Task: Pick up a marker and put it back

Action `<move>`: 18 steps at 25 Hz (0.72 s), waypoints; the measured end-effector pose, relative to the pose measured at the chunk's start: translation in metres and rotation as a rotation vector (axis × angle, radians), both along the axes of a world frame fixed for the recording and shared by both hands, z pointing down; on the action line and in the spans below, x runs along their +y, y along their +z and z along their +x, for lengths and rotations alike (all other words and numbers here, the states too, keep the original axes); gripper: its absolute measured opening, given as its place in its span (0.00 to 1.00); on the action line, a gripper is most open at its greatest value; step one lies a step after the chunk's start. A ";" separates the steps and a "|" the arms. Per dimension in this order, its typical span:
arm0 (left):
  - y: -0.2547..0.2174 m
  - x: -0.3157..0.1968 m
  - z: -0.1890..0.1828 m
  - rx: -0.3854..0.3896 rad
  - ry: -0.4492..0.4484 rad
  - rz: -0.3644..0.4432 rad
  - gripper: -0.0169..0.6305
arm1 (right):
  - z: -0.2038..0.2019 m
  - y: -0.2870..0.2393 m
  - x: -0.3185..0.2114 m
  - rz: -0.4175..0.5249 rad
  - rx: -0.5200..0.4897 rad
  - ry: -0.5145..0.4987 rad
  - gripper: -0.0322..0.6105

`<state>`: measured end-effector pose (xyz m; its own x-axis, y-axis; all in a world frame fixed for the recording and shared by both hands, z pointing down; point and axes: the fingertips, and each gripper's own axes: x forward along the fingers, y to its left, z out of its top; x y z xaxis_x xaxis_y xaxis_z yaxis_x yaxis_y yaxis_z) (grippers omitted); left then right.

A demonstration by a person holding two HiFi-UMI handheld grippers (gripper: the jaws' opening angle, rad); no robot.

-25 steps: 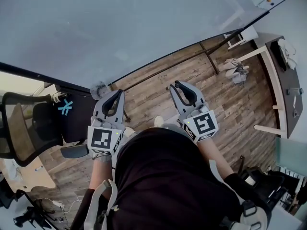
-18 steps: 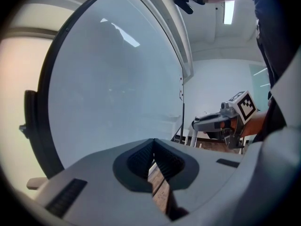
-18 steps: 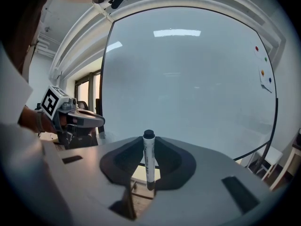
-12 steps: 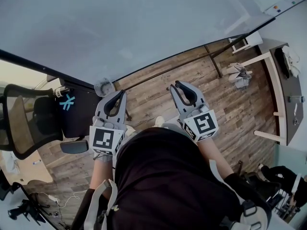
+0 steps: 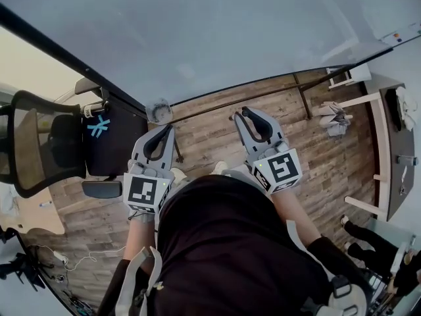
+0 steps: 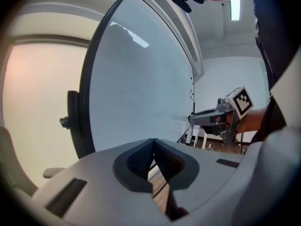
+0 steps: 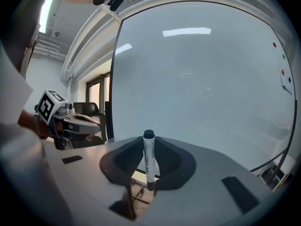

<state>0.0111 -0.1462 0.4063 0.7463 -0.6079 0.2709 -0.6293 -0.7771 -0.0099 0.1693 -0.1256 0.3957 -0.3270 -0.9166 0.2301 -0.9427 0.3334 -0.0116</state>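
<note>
A white marker with a black cap (image 7: 149, 161) stands upright between the jaws of my right gripper (image 7: 148, 149), which is shut on it. In the head view the right gripper (image 5: 251, 116) points at the lower edge of a large whiteboard (image 5: 197, 38); the marker is hidden there. My left gripper (image 5: 160, 139) is held beside it at the same height. Its jaws meet at the tips (image 6: 154, 147) with nothing between them. Each gripper shows in the other's view: the left gripper (image 7: 77, 121) and the right gripper (image 6: 209, 119).
The whiteboard's frame and stand legs (image 5: 304, 97) cross the wooden floor (image 5: 210, 137). A black mesh office chair (image 5: 39, 143) and a black box with a blue mark (image 5: 99, 129) stand at the left. A dark desk (image 5: 395, 143) is at the right. Small magnets (image 7: 282, 72) dot the board.
The head view has swung, so the whiteboard fills more of the picture and the chair sits higher. Both grippers keep the same pose in front of the body.
</note>
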 end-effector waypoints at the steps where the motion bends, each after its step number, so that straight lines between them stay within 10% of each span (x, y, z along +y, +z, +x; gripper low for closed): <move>1: -0.002 -0.001 -0.004 0.009 -0.012 0.010 0.04 | -0.004 -0.001 -0.003 0.004 -0.001 -0.012 0.18; 18: -0.003 0.005 -0.099 0.028 -0.254 0.026 0.04 | -0.103 -0.030 -0.052 0.060 0.007 -0.257 0.18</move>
<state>-0.0881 -0.1415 0.4037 0.5756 -0.7834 0.2345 -0.8047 -0.5936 -0.0079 0.0667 -0.1779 0.3652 -0.5495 -0.8157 0.1808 -0.8269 0.5619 0.0216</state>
